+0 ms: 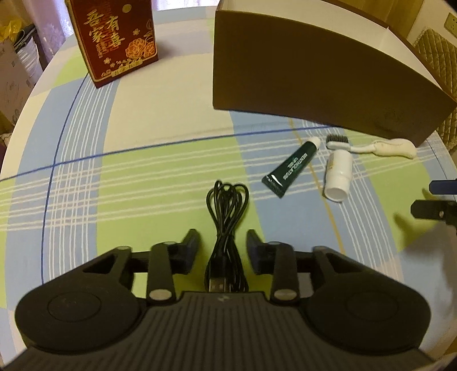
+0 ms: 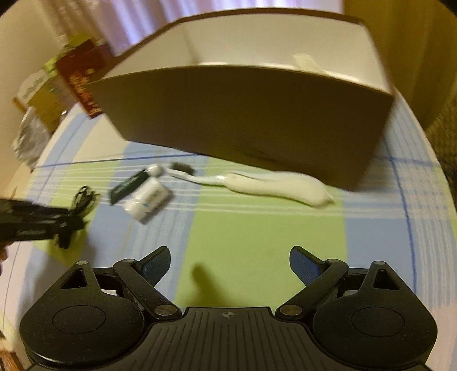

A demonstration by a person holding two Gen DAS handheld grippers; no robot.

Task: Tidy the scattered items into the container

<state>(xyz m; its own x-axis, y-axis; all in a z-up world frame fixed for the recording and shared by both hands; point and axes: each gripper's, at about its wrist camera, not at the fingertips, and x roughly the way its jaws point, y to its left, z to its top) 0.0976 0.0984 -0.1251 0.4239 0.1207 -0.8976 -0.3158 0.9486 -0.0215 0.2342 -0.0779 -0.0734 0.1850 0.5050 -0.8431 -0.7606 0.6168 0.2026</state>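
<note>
1. Left gripper [image 1: 223,246] released, its fingers straddling the coiled black cable [image 1: 227,217] on the worktop [image 1: 160,177]; no contact visible.
2. Right gripper [image 2: 230,265] released, empty; tube [image 1: 288,168], bottle [image 1: 338,175], brush [image 1: 371,145] beside the brown box [image 1: 314,71].

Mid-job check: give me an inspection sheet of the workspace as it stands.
Surface: plaid tablecloth, flat.
Job's things: black cable, green tube, white bottle, white brush on the cloth; brown box open-topped.
Clutter: red carton upright.
Grippers: left gripper open, straddling the cable; right gripper open, holding nothing.
Cables: only that bundle.
Surroundings: curtain, stacked boxes.
</note>
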